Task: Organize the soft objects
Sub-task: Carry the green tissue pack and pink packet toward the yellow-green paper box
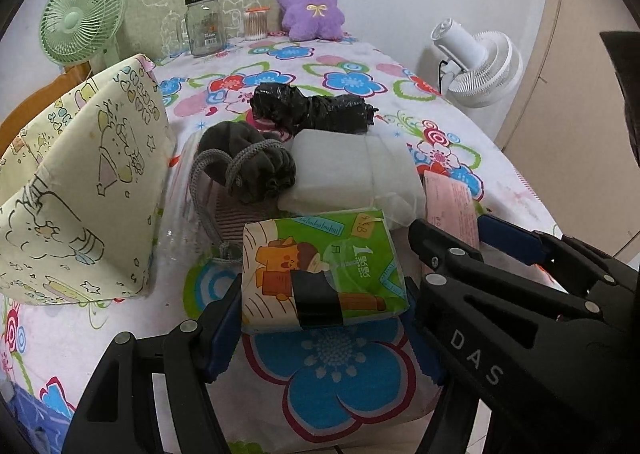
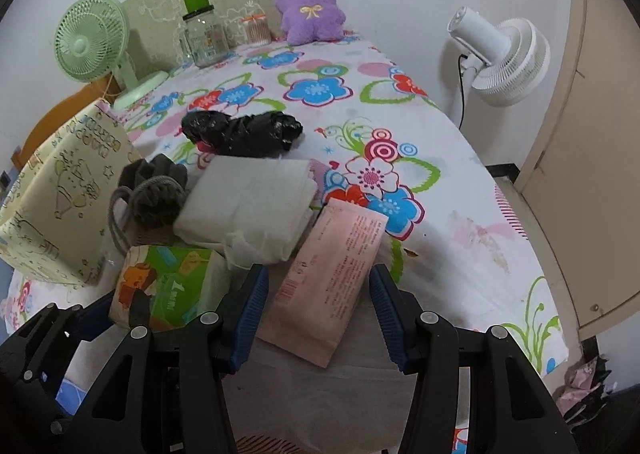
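A green tissue pack (image 1: 320, 270) lies on the flowered table, between the fingers of my left gripper (image 1: 320, 330), whose jaws stand open around its near end. It also shows in the right wrist view (image 2: 168, 282). A pink packet (image 2: 332, 278) lies between the open fingers of my right gripper (image 2: 316, 310). Behind them lie a white wipes pack (image 1: 352, 169), a grey drawstring pouch (image 1: 248, 165) and a black plastic bundle (image 1: 312, 109). A cream fabric bin (image 1: 80, 189) stands at the left.
At the back stand a purple plush toy (image 1: 312, 5), a glass jar (image 1: 204, 25), a cotton swab tub (image 1: 256, 23) and a green fan (image 1: 80, 21). A white fan (image 2: 500, 57) stands off the table's right edge, next to a beige door (image 2: 580, 133).
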